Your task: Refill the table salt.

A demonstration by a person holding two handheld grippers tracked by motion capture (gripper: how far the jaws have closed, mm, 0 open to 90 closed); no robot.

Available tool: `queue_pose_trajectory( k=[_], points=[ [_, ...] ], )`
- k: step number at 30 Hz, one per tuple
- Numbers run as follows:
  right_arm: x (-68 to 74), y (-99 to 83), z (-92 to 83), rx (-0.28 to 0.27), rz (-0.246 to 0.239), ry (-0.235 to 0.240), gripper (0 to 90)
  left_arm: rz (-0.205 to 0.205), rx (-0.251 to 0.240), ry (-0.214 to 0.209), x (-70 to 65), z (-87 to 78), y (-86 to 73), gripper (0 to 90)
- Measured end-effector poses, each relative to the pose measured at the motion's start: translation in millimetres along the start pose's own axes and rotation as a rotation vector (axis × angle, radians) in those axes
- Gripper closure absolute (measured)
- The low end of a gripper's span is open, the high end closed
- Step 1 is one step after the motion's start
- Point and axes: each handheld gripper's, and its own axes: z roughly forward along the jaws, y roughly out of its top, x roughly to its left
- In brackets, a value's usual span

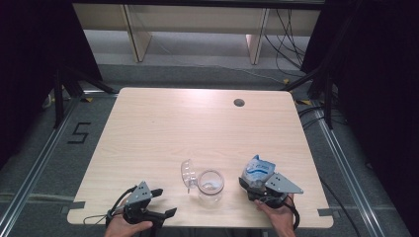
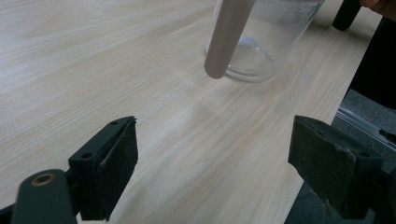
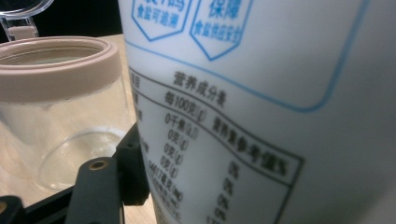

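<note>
A clear jar [image 1: 211,185] with a beige rim stands near the table's front edge, its hinged clear lid [image 1: 187,174] flipped open to the left. Just right of it, my right gripper [image 1: 254,185] is shut on a white and blue printed bag [image 1: 257,171], held upright. In the right gripper view the bag [image 3: 261,102] is very close, one black pad [image 3: 133,168] presses its side, and the jar [image 3: 60,107] is beside it. My left gripper [image 1: 164,202] rests low at the front left, open and holding nothing. Its jaws face the jar [image 2: 261,51] across bare wood.
The light wooden table [image 1: 173,128] has a round cable hole [image 1: 239,102] at the back right. A beige bar [image 2: 226,37] of the jar's lid hangs in front of the glass. The table's front edge runs close under both hands.
</note>
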Motion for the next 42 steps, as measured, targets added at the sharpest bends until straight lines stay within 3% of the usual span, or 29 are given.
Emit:
queue_pose_trajectory(
  k=[1,4,5,6,8,9,10,12,14,16,18,25,26,27,29,31,32,33,37,38,40,42],
  points=[
    [0.0,0.0,0.0,-0.001,-0.001,-0.001,37.9,-0.016,0.0,0.002,-1.1,0.2,-0.2,15.3],
    [2.0,0.1,-0.6,0.005,0.039,-0.003,40.3,-0.012,-0.007,-0.001,-1.3,0.0,0.2,15.3],
    [1.1,0.7,-0.3,0.006,0.023,0.006,40.7,-0.02,-0.011,-0.001,-1.5,0.1,0.1,15.3],
    [1.7,1.2,-1.0,0.021,0.024,0.014,41.3,-0.003,-0.006,0.0,-0.7,-0.8,0.6,15.3],
    [3.8,1.5,-1.0,0.015,0.018,-0.009,42.4,0.006,-0.005,-0.002,-0.2,-0.9,1.0,15.3],
    [2.3,2.2,-1.8,0.019,-0.016,-0.01,42.8,0.006,-0.007,-0.004,-0.2,-0.5,1.0,15.3],
    [2.9,2.2,0.0,0.001,-0.01,-0.006,43.4,-0.016,-0.005,-0.002,-1.4,-0.4,0.6,15.3],
    [3.0,3.3,-1.7,0.02,-0.015,-0.019,44.0,0.01,-0.005,-0.004,-0.3,-0.8,1.3,15.3],
    [2.5,4.2,-1.0,0.015,-0.024,-0.024,44.4,-0.015,-0.007,0.0,-1.5,-0.6,0.8,15.3],
    [4.1,5.4,-1.4,0.041,-0.02,-0.029,44.6,0.005,-0.006,-0.002,-0.1,-0.9,1.4,15.3],
    [2.4,8.1,0.9,0.035,-0.095,-0.044,44.7,-0.002,-0.016,-0.005,-0.2,-0.5,1.2,15.3],
    [5.3,17.8,10.3,0.015,-0.18,-0.031,45.0,0.0,-0.007,0.005,0.4,-2.3,1.5,15.3],
    [3.1,20.8,11.9,0.028,-0.213,-0.021,44.9,0.0,-0.005,0.009,0.5,-2.8,1.3,15.3],
    [3.1,20.8,11.9,0.028,-0.213,-0.021,44.9,0.0,-0.005,0.009,0.5,-2.8,1.3,15.3],
    [0.6,26.3,15.4,0.005,-0.27,-0.024,45.0,0.001,-0.013,0.001,0.9,-2.7,1.1,15.3],
    [-0.6,28.0,16.1,0.007,-0.284,-0.017,45.0,-0.022,-0.014,0.005,0.0,-2.6,0.7,15.3],
    [-0.8,31.7,18.5,0.005,-0.308,-0.016,45.0,-0.005,-0.021,0.003,1.2,-2.5,0.3,15.3],
    [-0.8,31.7,18.5,0.005,-0.308,-0.016,45.0,-0.007,-0.026,0.0,1.1,-2.2,0.2,15.3],
    [-2.0,38.2,24.0,0.004,-0.386,-0.035,45.2,-0.014,-0.017,0.006,1.2,-3.9,-0.1,15.3],
    [-0.4,39.0,24.7,-0.002,-0.367,-0.037,45.2,-0.012,-0.018,0.002,1.1,-4.1,-0.5,15.3],
    [-3.7,41.2,27.4,-0.005,-0.418,-0.052,45.3,-0.012,-0.01,0.003,0.4,-5.4,-1.6,15.3],
    [-3.2,41.0,29.7,0.02,-0.415,-0.054,45.4,-0.012,-0.018,-0.003,0.6,-5.9,-3.1,15.3]
  ],
)
